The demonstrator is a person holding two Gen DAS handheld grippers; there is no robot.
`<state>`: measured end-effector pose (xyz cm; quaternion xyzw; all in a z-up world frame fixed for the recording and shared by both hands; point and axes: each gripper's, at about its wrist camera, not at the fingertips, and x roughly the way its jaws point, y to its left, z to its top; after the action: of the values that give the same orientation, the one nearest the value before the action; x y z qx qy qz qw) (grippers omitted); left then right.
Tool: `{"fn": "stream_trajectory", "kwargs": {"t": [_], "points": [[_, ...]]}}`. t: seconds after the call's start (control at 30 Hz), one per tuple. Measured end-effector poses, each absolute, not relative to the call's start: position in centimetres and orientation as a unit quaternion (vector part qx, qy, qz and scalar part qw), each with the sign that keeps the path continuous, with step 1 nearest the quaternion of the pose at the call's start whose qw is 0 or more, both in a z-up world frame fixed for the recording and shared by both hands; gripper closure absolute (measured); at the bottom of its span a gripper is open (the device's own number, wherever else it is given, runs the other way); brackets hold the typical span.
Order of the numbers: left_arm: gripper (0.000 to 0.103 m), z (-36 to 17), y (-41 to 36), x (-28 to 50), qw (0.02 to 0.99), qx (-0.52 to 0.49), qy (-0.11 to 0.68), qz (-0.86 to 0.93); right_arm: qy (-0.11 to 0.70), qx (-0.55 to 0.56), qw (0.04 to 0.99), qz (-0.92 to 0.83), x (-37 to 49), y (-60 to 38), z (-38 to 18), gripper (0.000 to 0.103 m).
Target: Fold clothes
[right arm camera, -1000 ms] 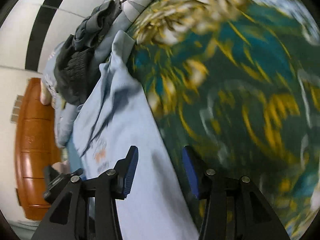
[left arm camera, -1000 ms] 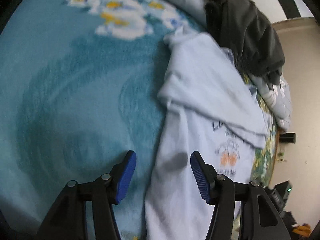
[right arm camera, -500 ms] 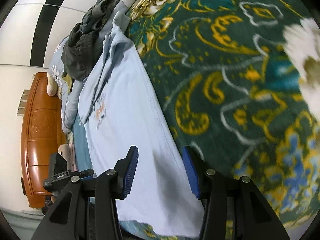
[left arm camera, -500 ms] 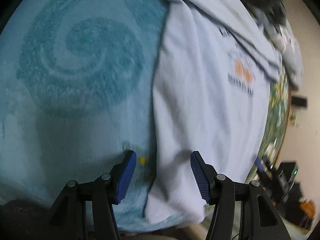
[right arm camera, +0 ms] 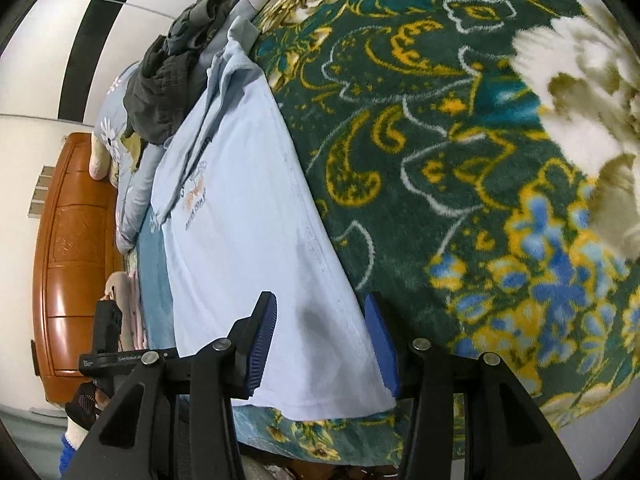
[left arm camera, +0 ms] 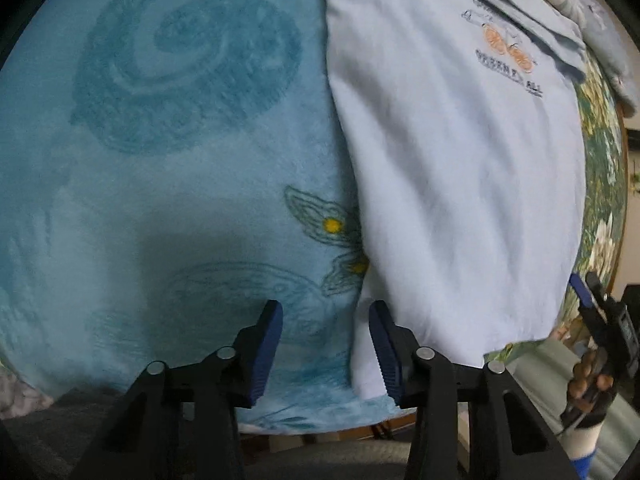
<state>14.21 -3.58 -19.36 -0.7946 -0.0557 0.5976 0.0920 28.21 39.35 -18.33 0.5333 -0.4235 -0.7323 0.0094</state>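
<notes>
A pale blue T-shirt with an orange print lies flat on the bed, its top part folded down; it also shows in the right wrist view. My left gripper is open and empty, low over the blanket at the shirt's bottom left corner, which lies beside its right finger. My right gripper is open and empty, with the shirt's bottom right hem corner lying between its fingers. The right gripper also shows at the left wrist view's right edge.
A light blue swirl blanket lies left of the shirt, a dark green floral blanket right of it. Dark grey clothes are heaped at the far end by pillows. A wooden headboard stands beyond. The bed's near edge is just below both grippers.
Both grippers have drawn back along the shirt, from its middle to its bottom hem corners at the bed's near edge. Both stayed open.
</notes>
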Motion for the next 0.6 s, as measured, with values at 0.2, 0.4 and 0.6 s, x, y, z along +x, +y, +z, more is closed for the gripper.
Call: {"fn": "stream_trajectory", "kwargs": {"t": [0.2, 0.4, 0.6], "points": [[0.069, -19.4, -1.8, 15.1, 0.097, -0.792, -0.023, 0.602, -0.42, 0.547, 0.001, -0.724, 29.0, 39.3, -19.1, 0.056], [0.086, -19.4, -0.6, 15.9, 0.117, -0.796, -0.011, 0.594, -0.419, 0.553, 0.004, -0.72, 29.1, 38.7, -19.3, 0.056], [0.099, -19.5, -0.4, 17.1, 0.127, -0.806, 0.023, 0.577, -0.42, 0.557, 0.006, -0.717, 29.1, 38.6, -19.1, 0.056]]}}
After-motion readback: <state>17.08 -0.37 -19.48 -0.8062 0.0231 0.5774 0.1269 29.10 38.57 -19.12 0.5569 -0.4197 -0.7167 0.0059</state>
